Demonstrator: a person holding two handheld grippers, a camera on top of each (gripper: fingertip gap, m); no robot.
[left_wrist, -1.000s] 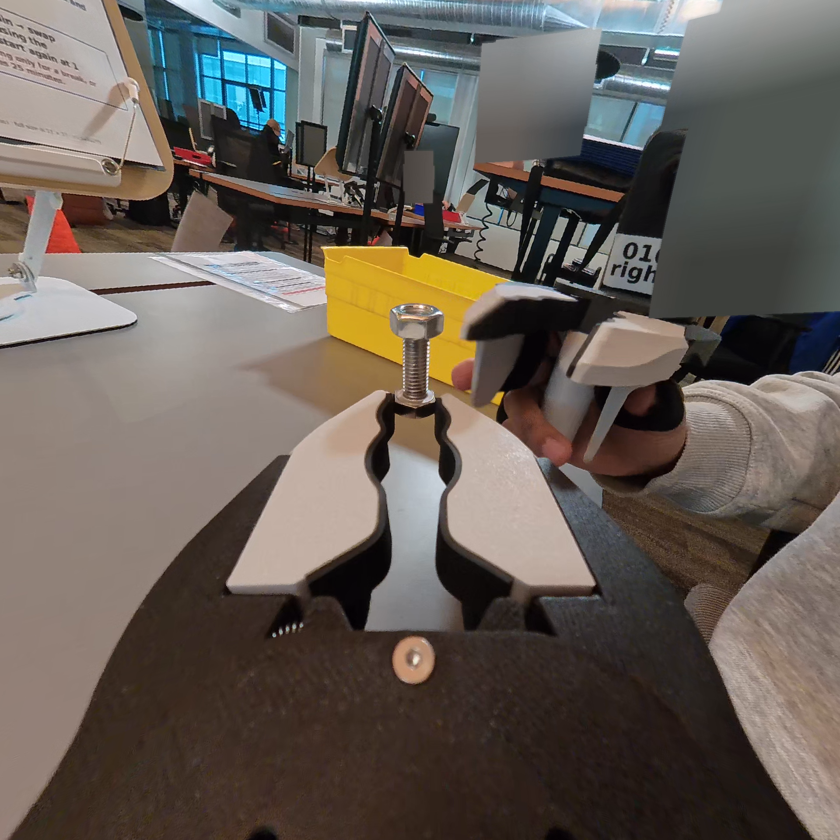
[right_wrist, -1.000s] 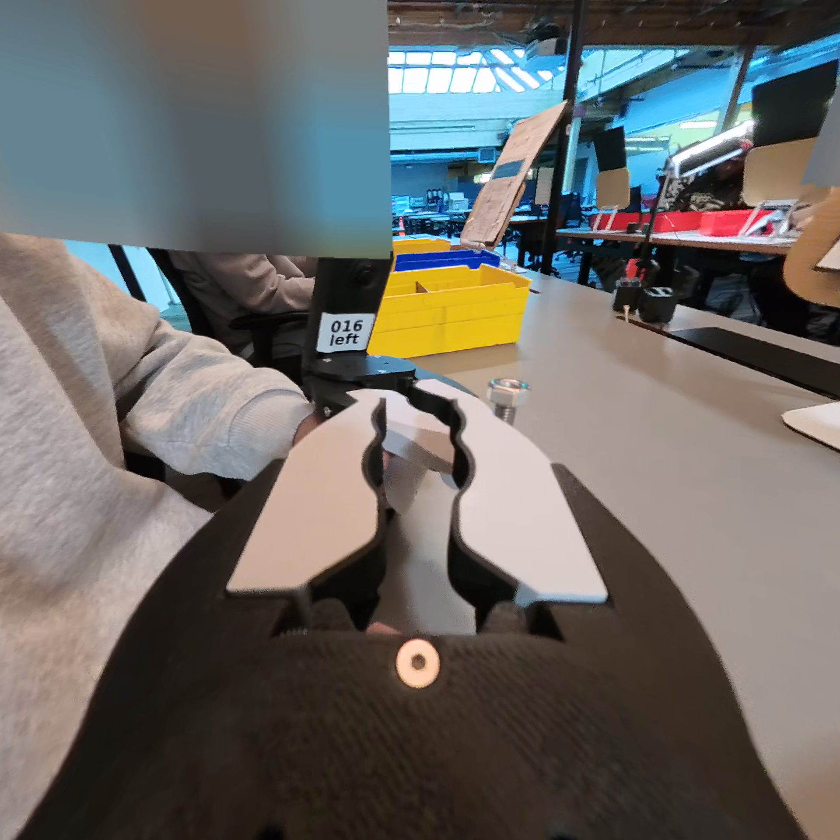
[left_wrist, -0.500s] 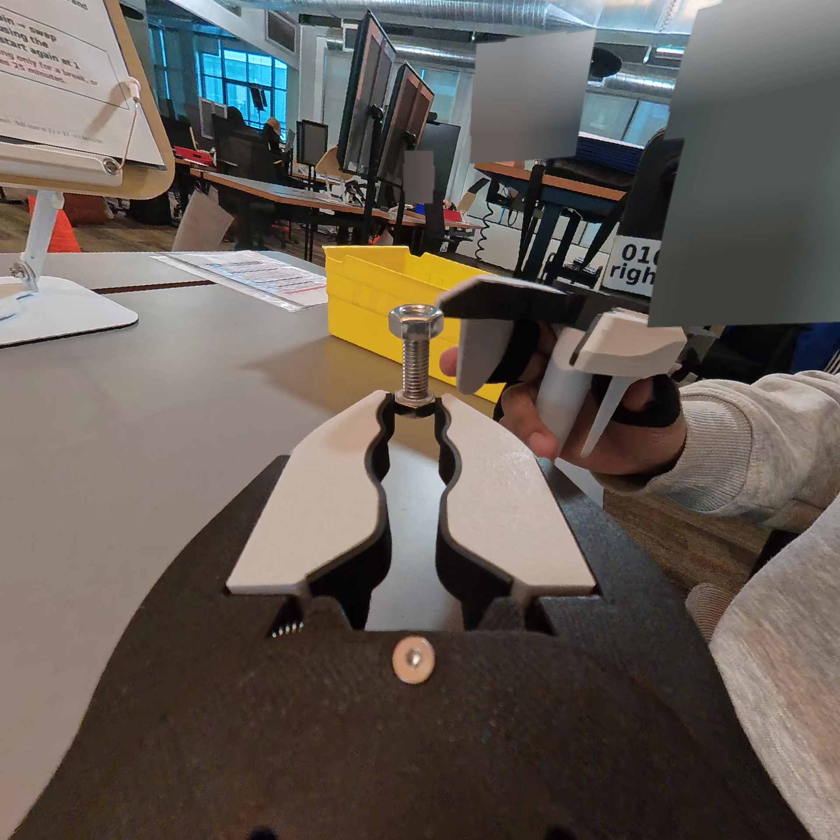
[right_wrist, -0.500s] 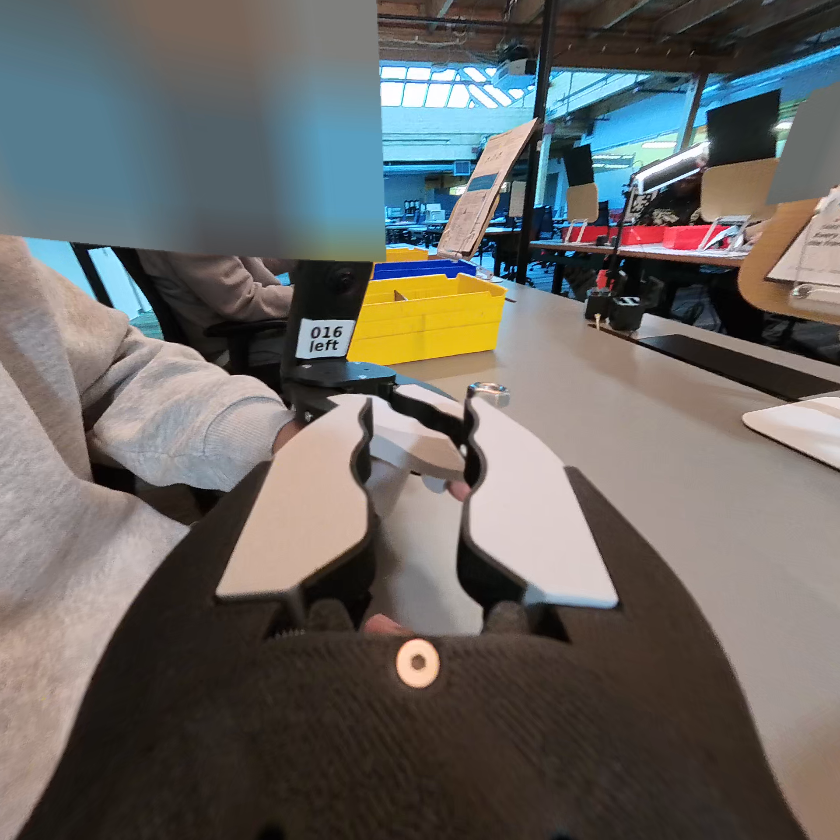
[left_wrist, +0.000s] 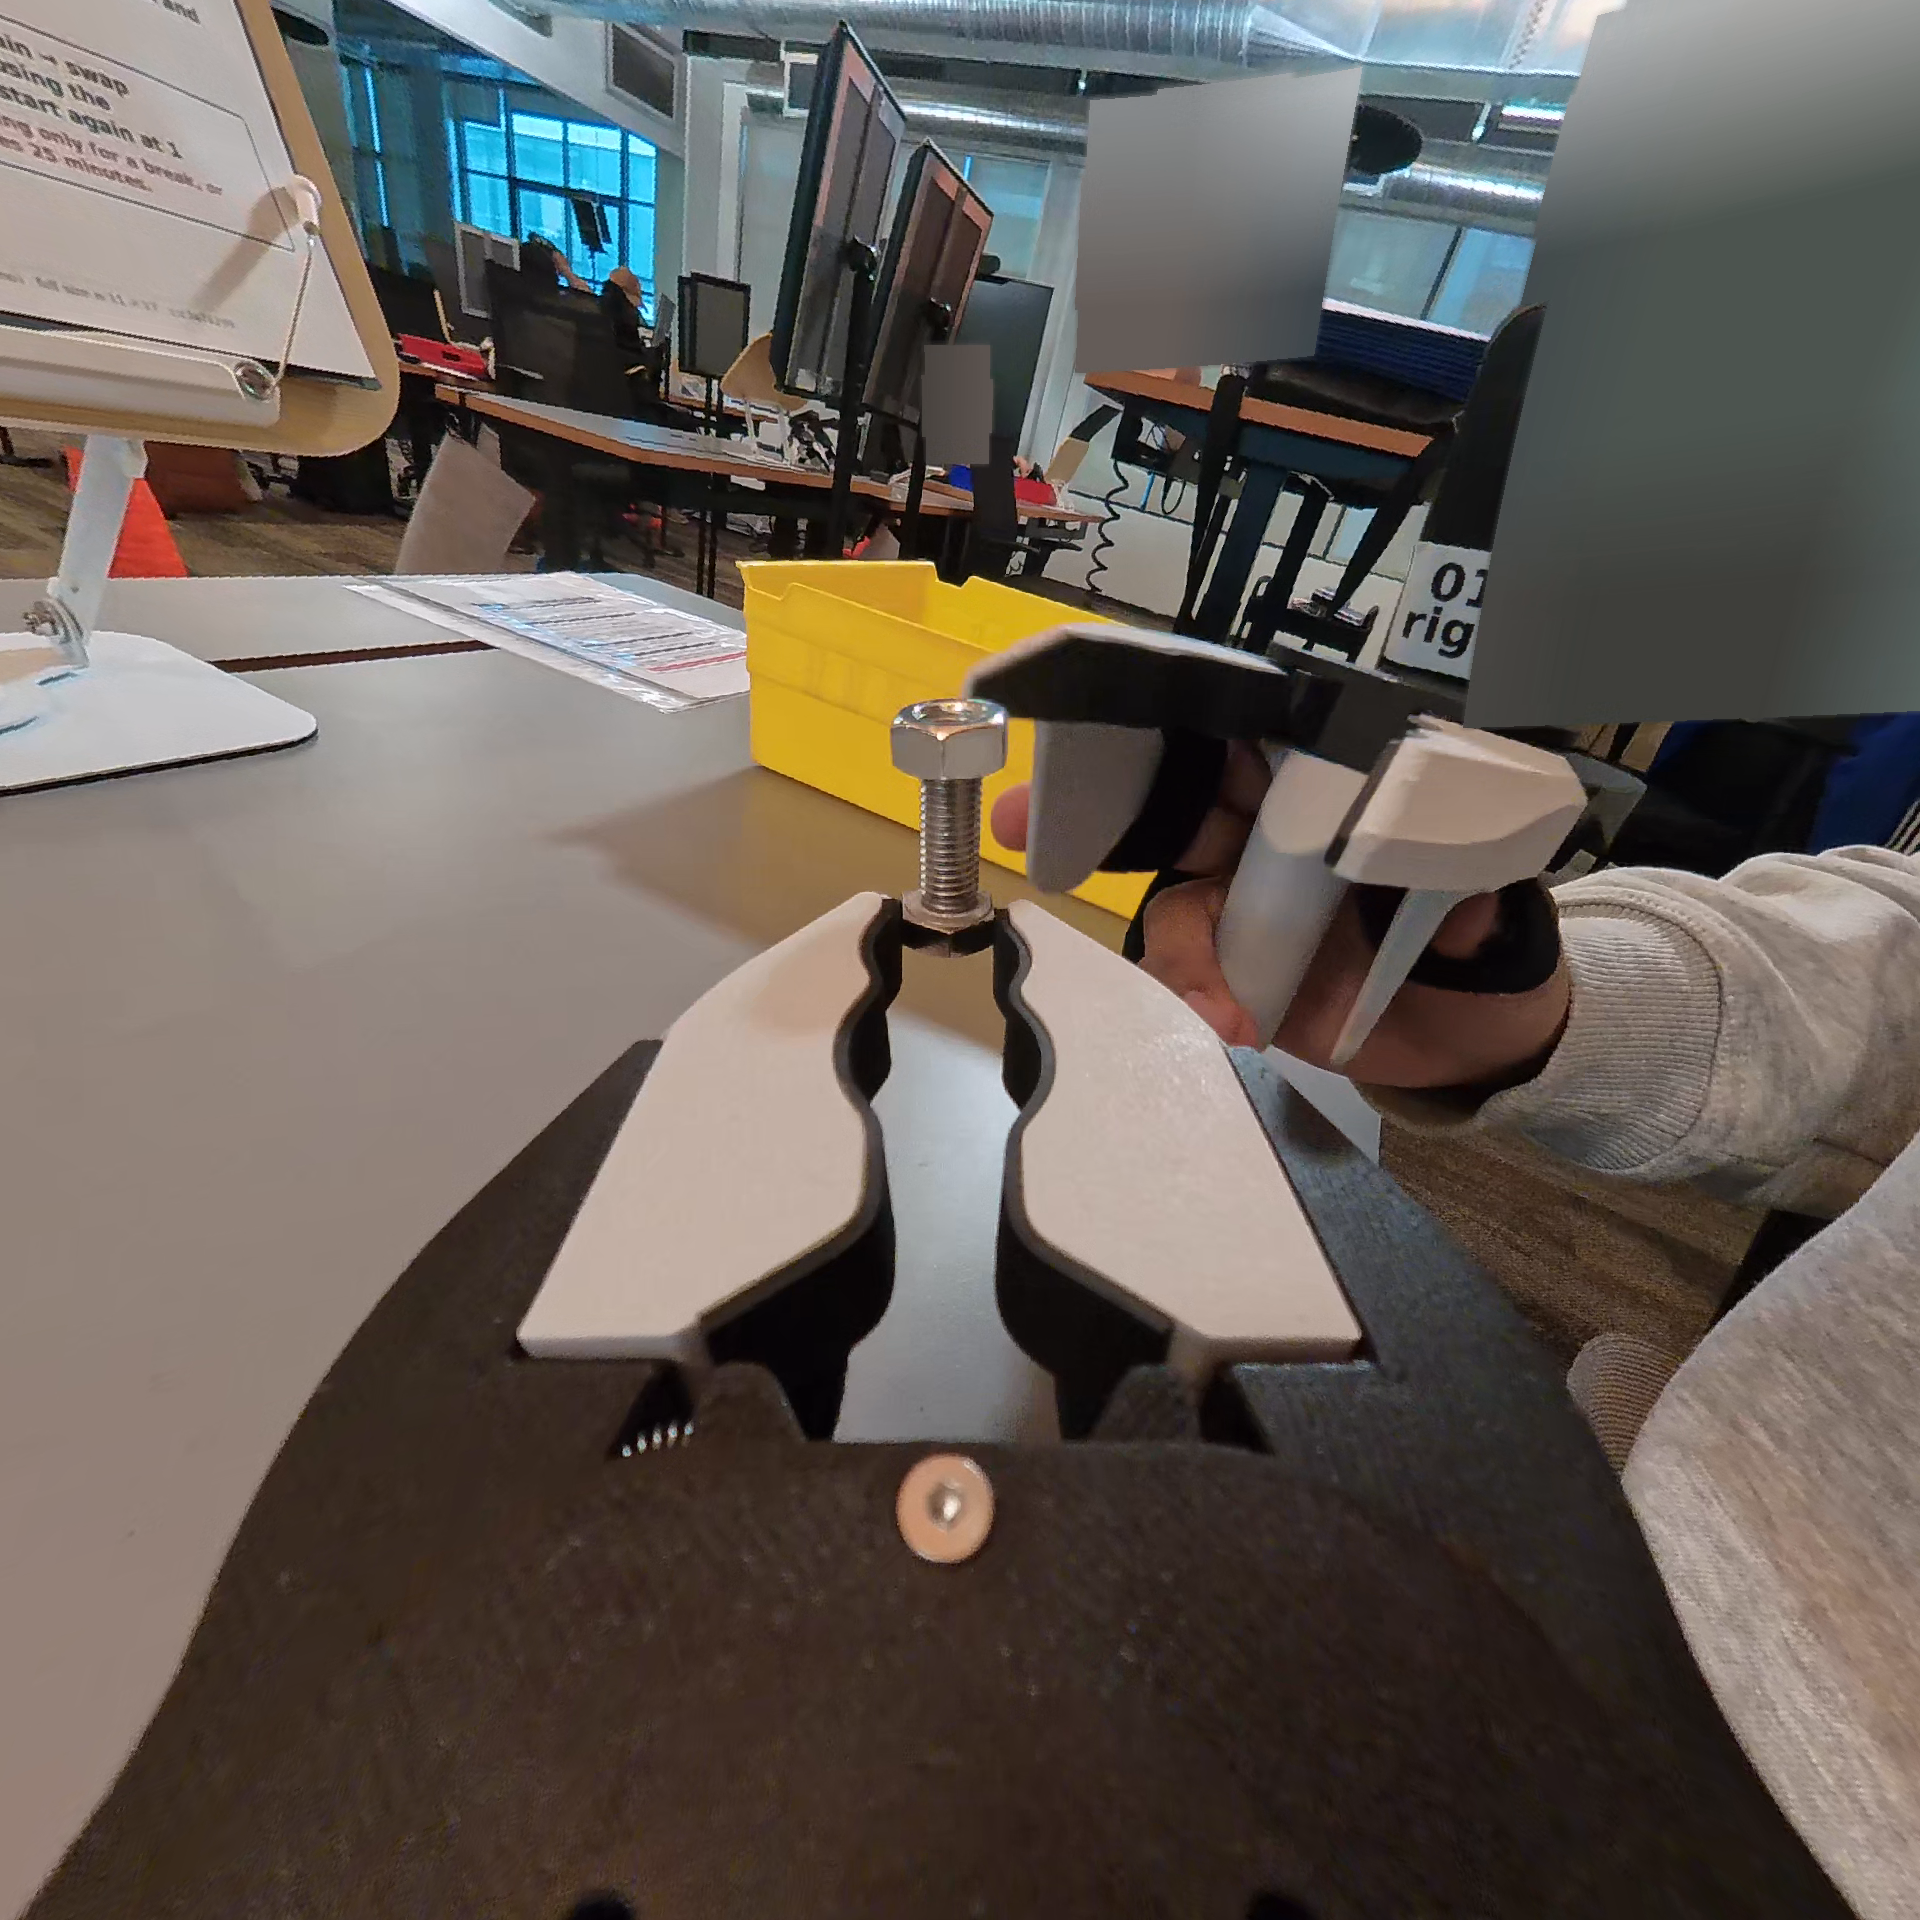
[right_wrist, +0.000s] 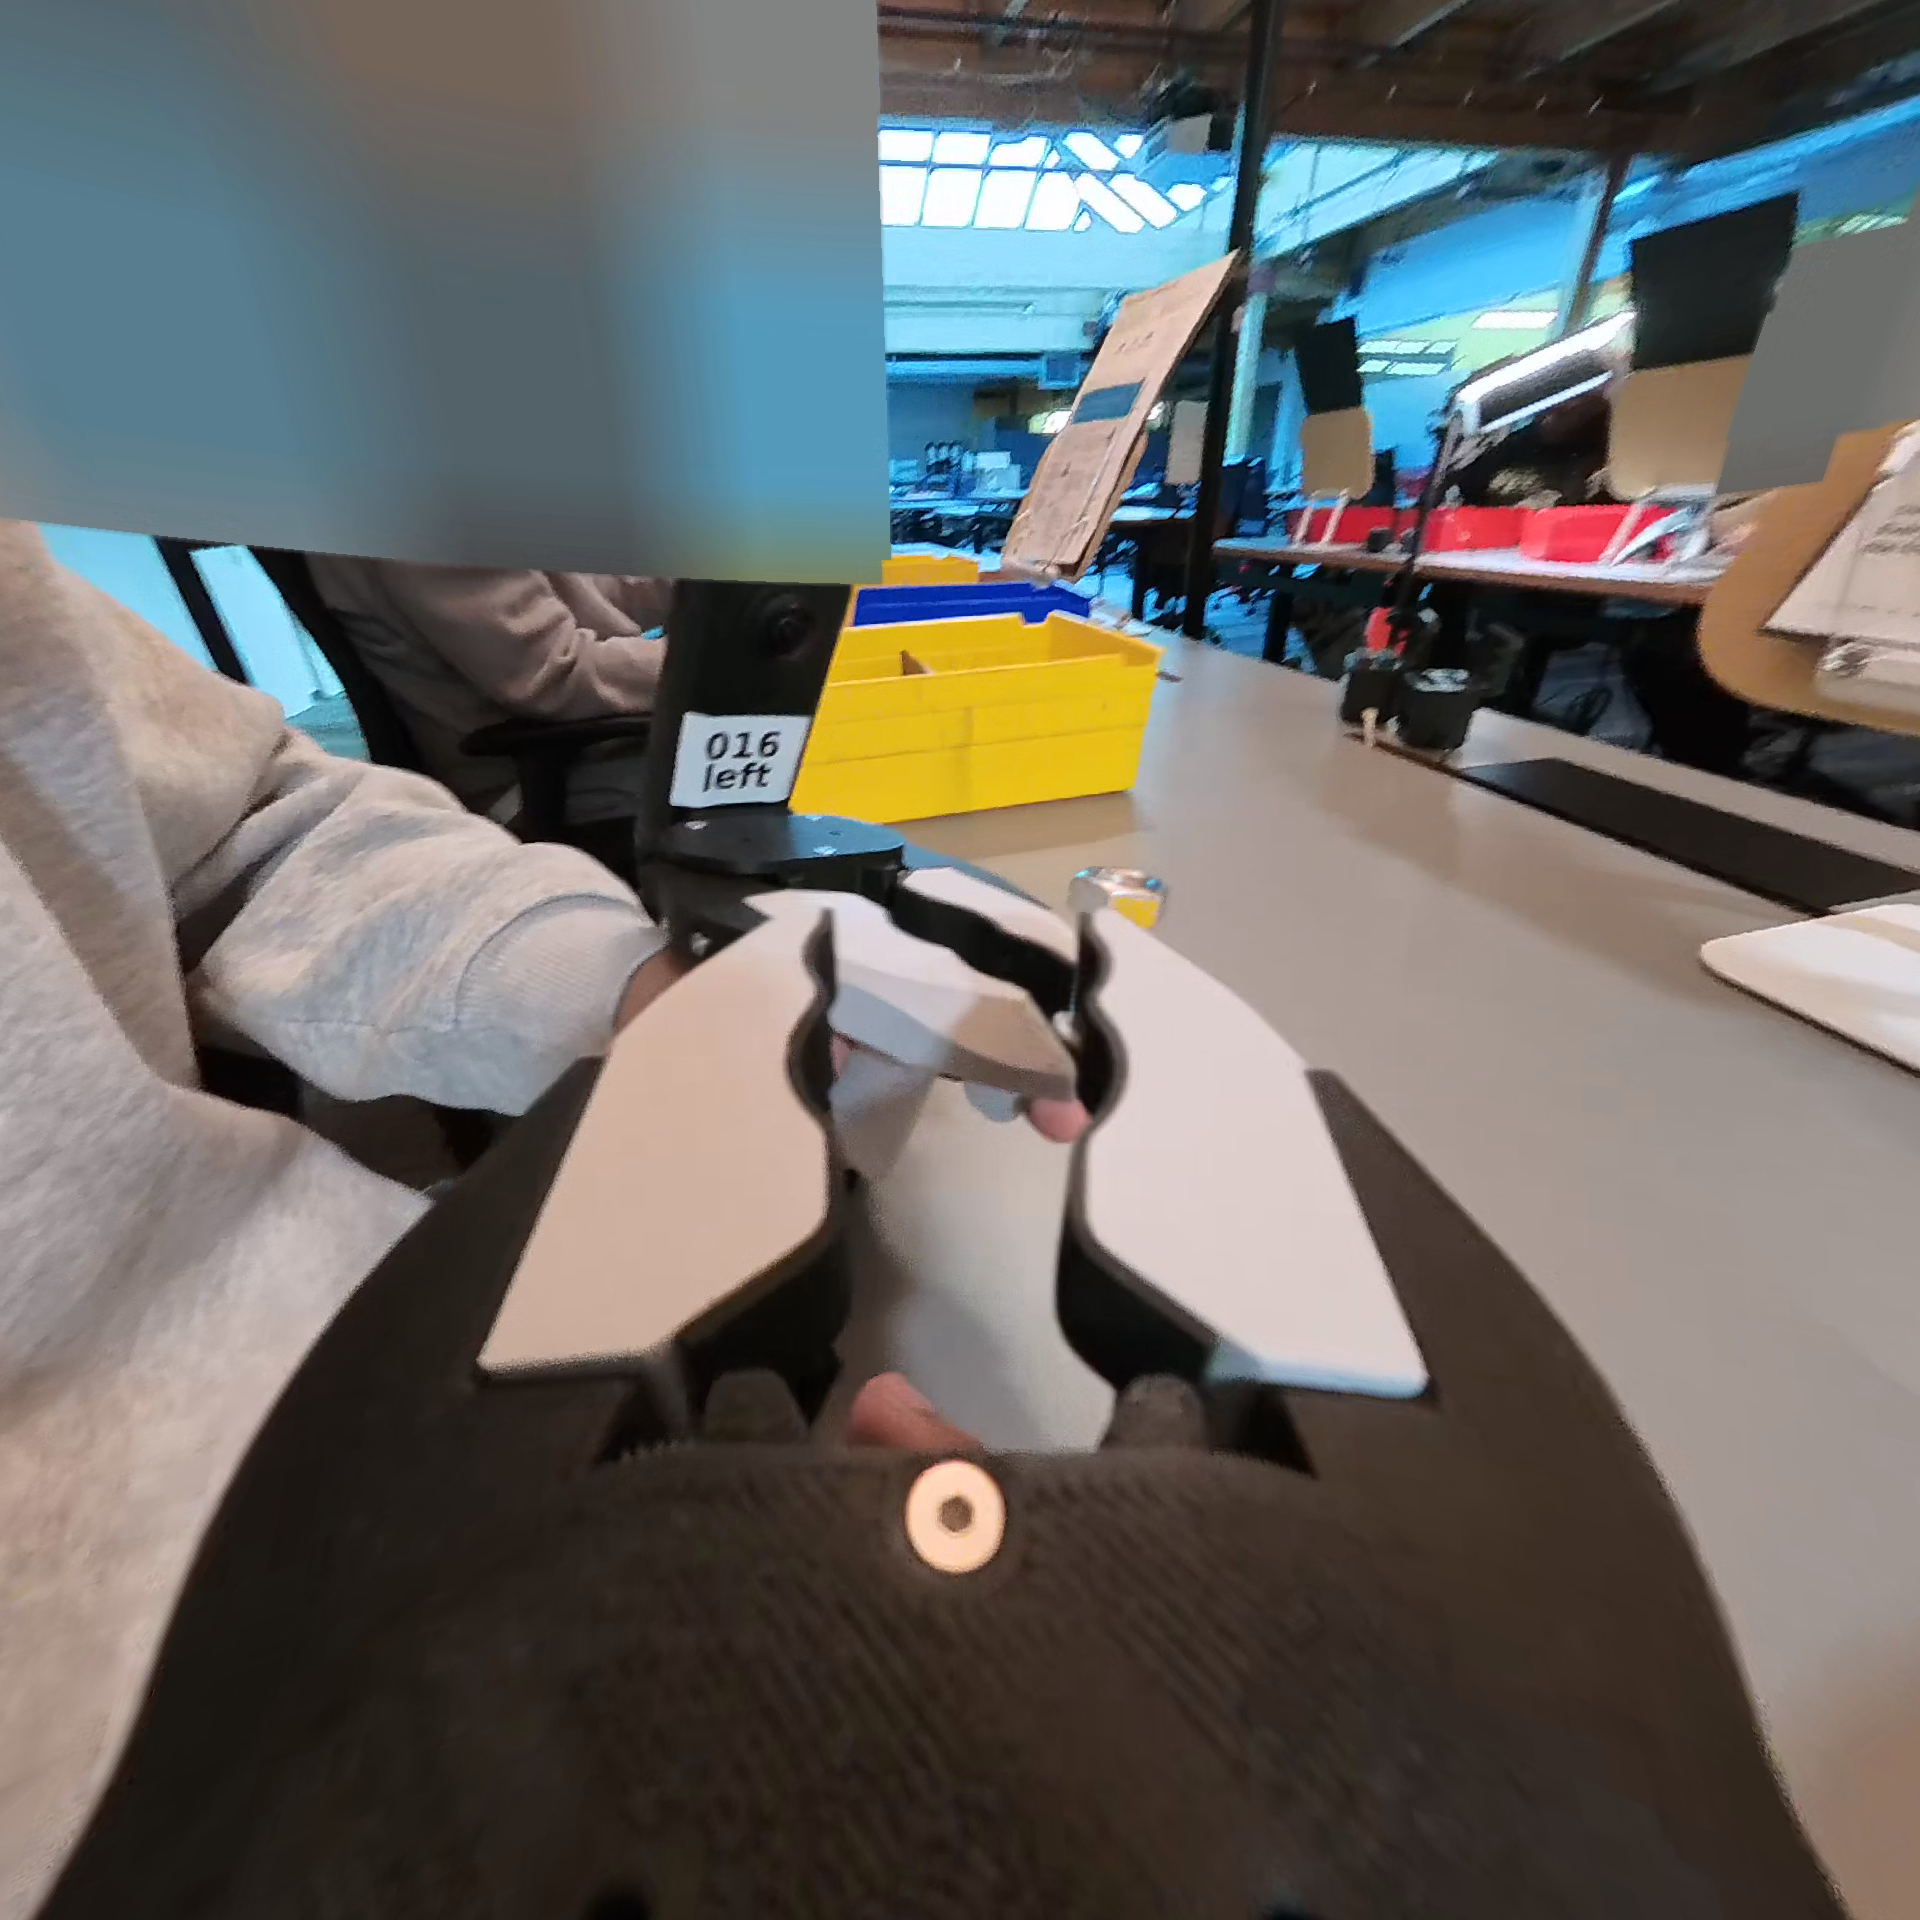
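My left gripper (left_wrist: 943, 920) is shut on the base of a steel bolt (left_wrist: 951, 847) and holds it upright above the grey table (left_wrist: 312, 987). A hex nut (left_wrist: 948, 736) sits at the top of the bolt's thread. My right gripper (left_wrist: 1226, 800) is open, level with the nut and just to its right, with one finger close beside it. In the right wrist view my right gripper (right_wrist: 951, 966) is open. The nut (right_wrist: 1117, 891) shows just past its right fingertip. The left gripper (right_wrist: 966, 987) lies between and behind the fingers.
A yellow bin (left_wrist: 862, 665) stands just behind the bolt and also shows in the right wrist view (right_wrist: 977, 717), with a blue bin (right_wrist: 956, 603) behind it. A document stand on a white base (left_wrist: 135, 707) is at the left. A laminated sheet (left_wrist: 582, 623) and a black mat (right_wrist: 1662, 831) lie on the table. Tip to tip, the grippers are about 4 centimetres apart.
My right gripper has moved in toward the nut, and its jaws have opened wider. My left gripper and the bolt have stayed still.
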